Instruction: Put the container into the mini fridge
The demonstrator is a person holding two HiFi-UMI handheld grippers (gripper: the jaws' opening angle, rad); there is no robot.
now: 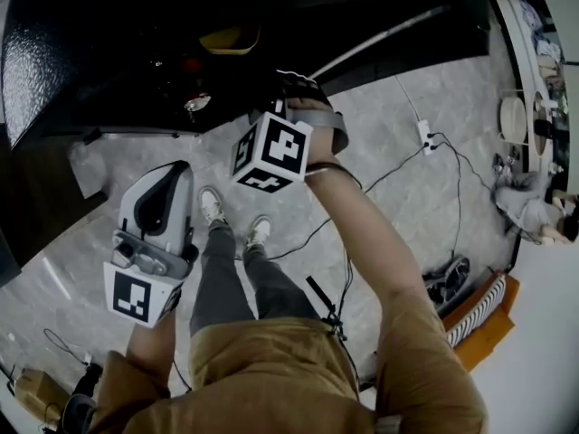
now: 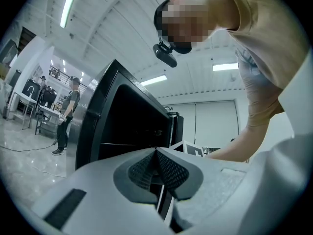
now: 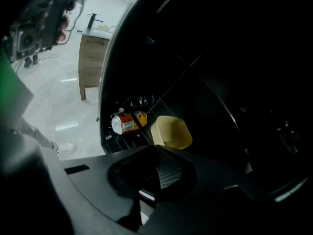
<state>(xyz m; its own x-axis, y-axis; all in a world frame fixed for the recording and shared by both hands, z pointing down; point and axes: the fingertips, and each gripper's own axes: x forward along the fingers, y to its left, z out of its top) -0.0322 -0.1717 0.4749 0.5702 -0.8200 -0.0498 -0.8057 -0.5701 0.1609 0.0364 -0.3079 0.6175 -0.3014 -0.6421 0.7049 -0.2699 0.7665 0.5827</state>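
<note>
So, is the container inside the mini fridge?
In: the yellow container sits inside the mini fridge beside an orange can, clear of the shut right gripper.

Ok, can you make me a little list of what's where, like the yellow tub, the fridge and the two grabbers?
Yellow container: inside the mini fridge, not held
Orange can: in the fridge too, just left of the container
Mini fridge: open, dark inside
Right gripper: jaws shut, empty, pointing into the fridge
Left gripper: jaws shut, empty, outside the fridge
</note>
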